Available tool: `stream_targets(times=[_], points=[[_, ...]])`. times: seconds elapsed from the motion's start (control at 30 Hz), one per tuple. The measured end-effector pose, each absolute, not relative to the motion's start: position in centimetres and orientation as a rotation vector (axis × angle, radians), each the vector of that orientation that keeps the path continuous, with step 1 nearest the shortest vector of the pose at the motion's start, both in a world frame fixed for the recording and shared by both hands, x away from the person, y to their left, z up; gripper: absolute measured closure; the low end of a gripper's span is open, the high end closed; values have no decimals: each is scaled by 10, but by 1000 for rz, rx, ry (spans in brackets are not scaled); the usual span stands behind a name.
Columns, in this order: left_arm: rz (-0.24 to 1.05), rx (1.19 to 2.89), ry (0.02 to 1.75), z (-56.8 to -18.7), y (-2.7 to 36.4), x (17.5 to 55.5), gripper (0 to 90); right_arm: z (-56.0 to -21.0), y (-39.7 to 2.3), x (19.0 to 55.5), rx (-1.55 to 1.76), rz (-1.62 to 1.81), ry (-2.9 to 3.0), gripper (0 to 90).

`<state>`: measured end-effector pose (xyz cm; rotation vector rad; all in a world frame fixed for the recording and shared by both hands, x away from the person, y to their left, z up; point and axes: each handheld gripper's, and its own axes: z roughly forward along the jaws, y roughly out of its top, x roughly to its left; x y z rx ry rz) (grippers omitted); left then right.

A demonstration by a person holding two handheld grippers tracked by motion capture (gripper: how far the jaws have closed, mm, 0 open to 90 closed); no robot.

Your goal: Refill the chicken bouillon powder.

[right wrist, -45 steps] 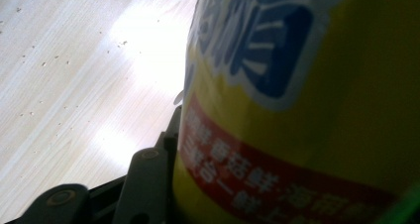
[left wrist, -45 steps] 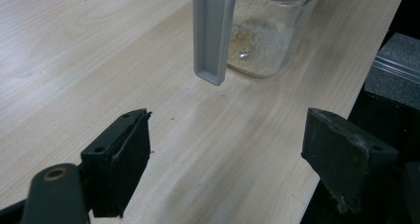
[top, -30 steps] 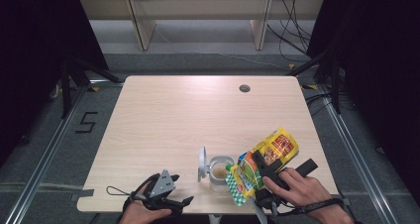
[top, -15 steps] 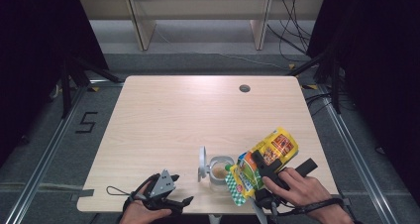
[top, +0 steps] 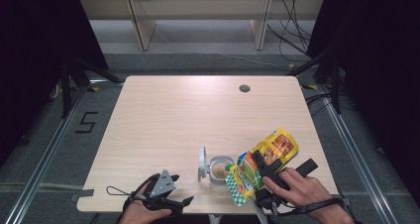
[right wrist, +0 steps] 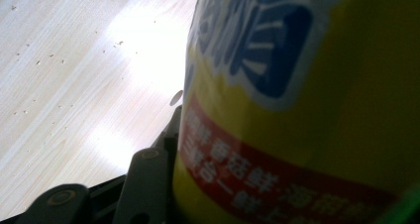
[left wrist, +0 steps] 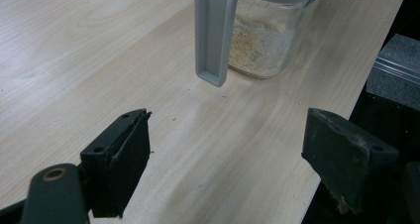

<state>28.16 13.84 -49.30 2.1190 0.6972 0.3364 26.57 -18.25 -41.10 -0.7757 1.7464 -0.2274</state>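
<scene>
- The right gripper [top: 257,170], at the near right edge, stays clamped on the yellow snack bag [top: 262,159], tipped with its mouth over the clear jar [top: 218,170]; nothing has shifted in the last second, so the pour looks to be holding steady.
- The left gripper [top: 166,198] rests near left, jaws wide apart and empty.
- Just beyond, the jar holds some crumbs beside its raised grey lid [top: 202,162].
- Farther off, the table [top: 198,110] lies bare.

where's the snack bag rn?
High view: snack bag sits near the table's front right edge, clamped in the right gripper, tipped over the clear jar.
</scene>
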Motion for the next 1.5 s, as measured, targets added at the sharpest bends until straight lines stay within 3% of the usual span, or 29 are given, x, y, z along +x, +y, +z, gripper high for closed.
stream_targets(times=[1.5], points=[[348, 2144, 686, -492, 140, 283, 181, -407, -184, 265, -778, -237, 1730, 593]])
